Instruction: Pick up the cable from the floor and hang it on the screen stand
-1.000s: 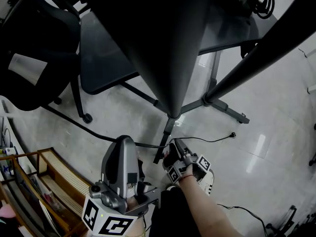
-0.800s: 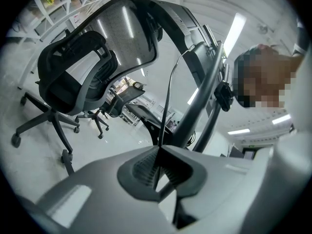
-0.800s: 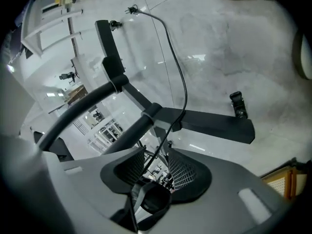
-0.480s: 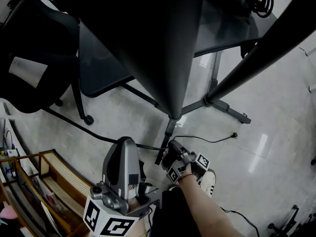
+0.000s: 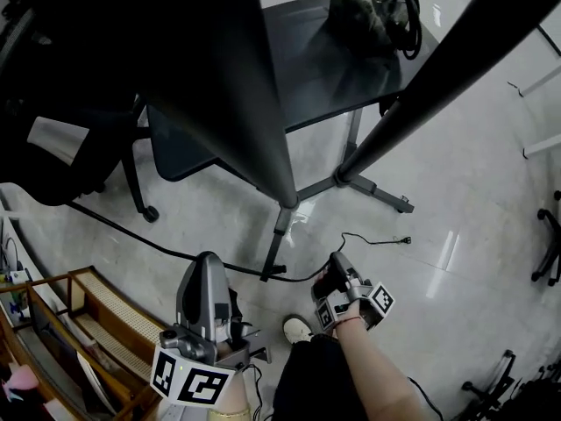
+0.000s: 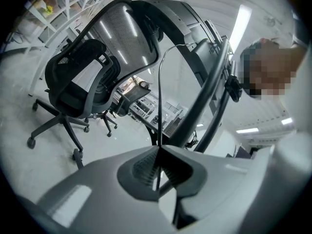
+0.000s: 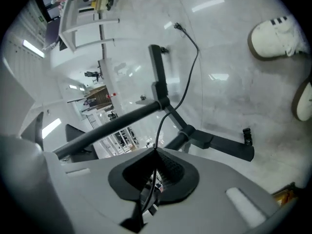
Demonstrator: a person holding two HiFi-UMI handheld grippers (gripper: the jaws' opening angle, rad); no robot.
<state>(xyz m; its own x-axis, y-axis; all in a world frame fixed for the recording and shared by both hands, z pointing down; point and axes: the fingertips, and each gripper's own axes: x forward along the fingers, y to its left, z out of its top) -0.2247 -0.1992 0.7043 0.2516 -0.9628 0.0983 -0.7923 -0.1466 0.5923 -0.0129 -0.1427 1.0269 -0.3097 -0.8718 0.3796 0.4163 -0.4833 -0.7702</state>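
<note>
Nearest, in the left tongs (image 6: 159,149): a thin black cable (image 6: 159,94), pinched between ribbed dark pads drawn fully together, rising straight from the tips and curving off at the top. Around the pads, smooth pale grey shells, matte and rounded.

In the right tongs (image 7: 156,151): the same cable threaded between the jaws, closing on it at this moment, tips meeting right at the cord. Same ribbed black pads, same grey plastic housing.

From there, trailing away over the floor (image 5: 473,191) in a loose S-bend: slack, round in section, evenly thin, plain black along its whole length. At the far end, a small dark plug (image 5: 406,240), flat on the floor and well apart from both tongs.

Glossy pale floor, stone-like, mirroring the ceiling lights. Near the right tongs in the head view, a white shoe (image 5: 298,329). At the left edge, a wooden rack (image 5: 53,276) with a woven cane shelf.

Farther out, the screen stand (image 5: 346,175): matte black metal, straight flat legs splayed from one hub, a slanted pole rising off it. Cable passing close by the hub, down at floor level.

Beyond, a black mesh-backed office chair (image 6: 97,62) on a castor base, and a dark, flat-topped desk (image 5: 324,42).
</note>
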